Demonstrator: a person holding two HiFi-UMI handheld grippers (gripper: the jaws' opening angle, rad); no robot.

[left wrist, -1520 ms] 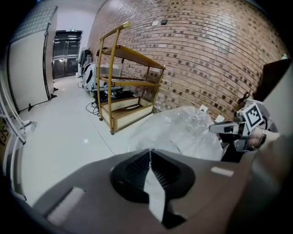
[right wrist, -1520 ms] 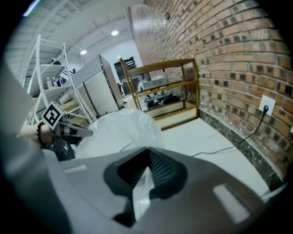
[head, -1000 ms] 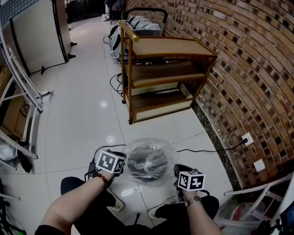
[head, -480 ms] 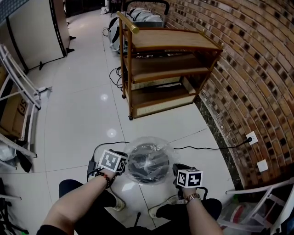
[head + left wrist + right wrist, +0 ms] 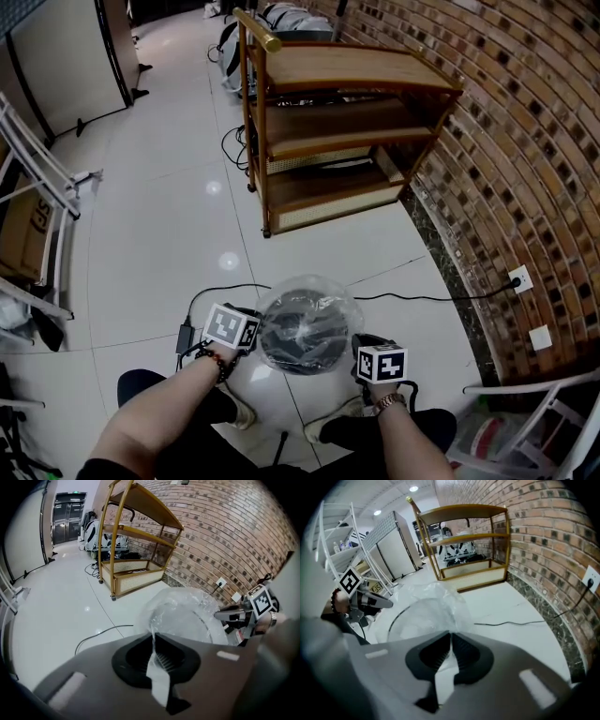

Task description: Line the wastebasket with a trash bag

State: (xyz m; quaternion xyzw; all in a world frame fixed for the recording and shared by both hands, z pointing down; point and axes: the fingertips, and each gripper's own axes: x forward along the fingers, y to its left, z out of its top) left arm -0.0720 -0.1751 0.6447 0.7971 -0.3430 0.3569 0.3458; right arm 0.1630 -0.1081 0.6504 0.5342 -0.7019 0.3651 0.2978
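My left gripper point(image 5: 152, 643) and right gripper point(image 5: 449, 641) each pinched tight on an edge of the one clear trash bag point(image 5: 306, 302), bag ballooned over the one dark wastebasket point(image 5: 302, 345) on the floor between them, one wooden shelf cart point(image 5: 328, 141) stood beyond, one black cable point(image 5: 422, 298) ran just behind the basket, brick wall point(image 5: 525, 141) at my right

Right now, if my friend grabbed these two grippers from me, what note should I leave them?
Left gripper: fingers shut on a strip of the trash bag.
Right gripper: fingers shut on the bag's opposite side.
The clear bag sits puffed up over the mouth of the wastebasket, between the two grippers.
Done: bag opened and spread over the top.
Left: probably pull the edges down around the rim and press the middle inside.
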